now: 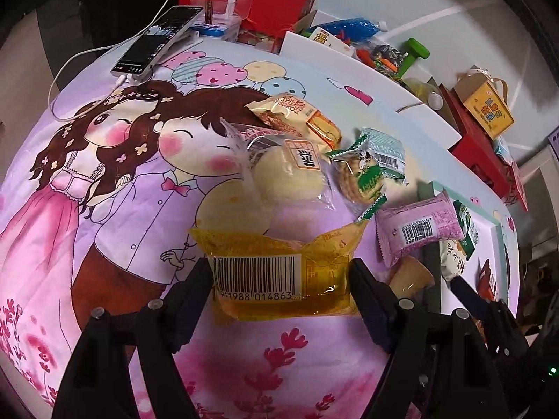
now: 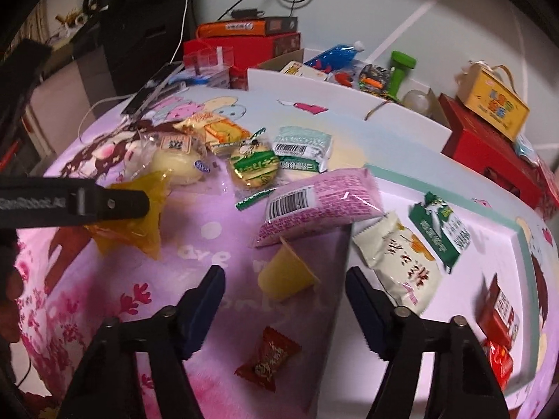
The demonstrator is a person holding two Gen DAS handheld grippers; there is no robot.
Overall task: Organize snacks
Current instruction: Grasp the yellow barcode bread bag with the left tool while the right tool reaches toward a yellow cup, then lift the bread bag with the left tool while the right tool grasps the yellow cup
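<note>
- On the cartoon-print bed cover [image 1: 104, 209], the left hand-held gripper [image 1: 281, 279] pinches a yellow packet [image 1: 279, 272] at 6 o'clock
- Right hand-held gripper [image 2: 284, 279] is spread around a yellow jelly cup [image 2: 286, 274], pads not touching
- Most snacks lie loose from 12 to 3 o'clock; sorting looks barely begun
- Wrapper print is hard to read; the red packets [image 2: 498, 331] are cut off at the edge

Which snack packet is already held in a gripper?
The translucent yellow barcoded packet, pinched between the left gripper fingers; the other packets lie loose on the pink cartoon cloth.
</note>
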